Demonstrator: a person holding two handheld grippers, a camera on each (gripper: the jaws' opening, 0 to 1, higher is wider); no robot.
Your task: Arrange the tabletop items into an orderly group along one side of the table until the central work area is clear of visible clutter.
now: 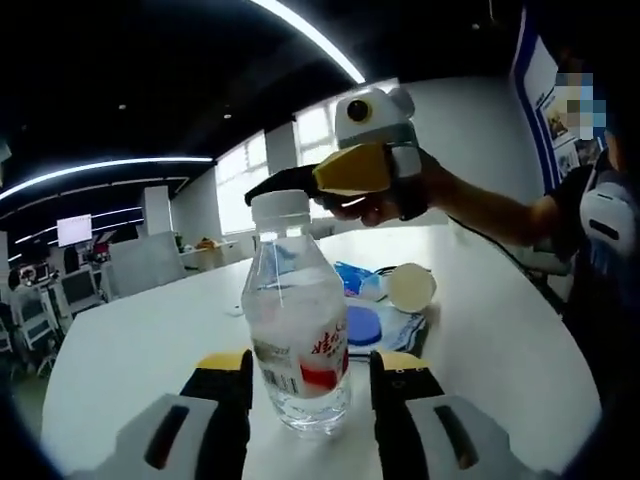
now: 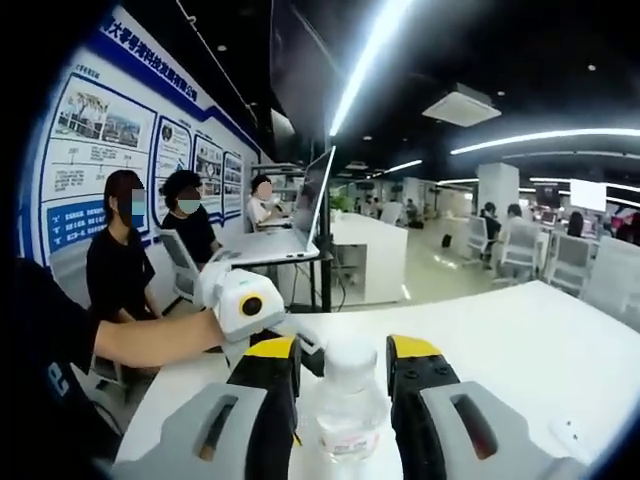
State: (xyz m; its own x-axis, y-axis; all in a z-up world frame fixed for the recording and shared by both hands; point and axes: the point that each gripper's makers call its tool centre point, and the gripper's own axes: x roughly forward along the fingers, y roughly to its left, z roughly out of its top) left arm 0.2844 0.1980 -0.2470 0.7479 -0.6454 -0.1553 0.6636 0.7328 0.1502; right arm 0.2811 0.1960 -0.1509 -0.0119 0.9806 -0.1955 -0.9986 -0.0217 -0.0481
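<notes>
A clear water bottle (image 1: 297,330) with a white cap and a red-and-white label stands upright on the white table (image 1: 140,330). My left gripper (image 1: 310,385) is low around the bottle's lower half, one yellow-tipped jaw on each side, with a thin gap on the right. My right gripper (image 1: 275,190), held by a hand, reaches in from the right at cap height. In the right gripper view the bottle (image 2: 350,400) sits between the jaws of my right gripper (image 2: 345,365), with slim gaps beside the cap. The left gripper (image 2: 245,305) shows there at left.
Behind the bottle lie a tipped white cup (image 1: 410,286), a round blue lid (image 1: 365,326), a blue packet (image 1: 355,277) and a dark cloth (image 1: 408,335). A small white thing (image 2: 568,432) lies on the table (image 2: 520,340). People sit at desks beyond the table's edge.
</notes>
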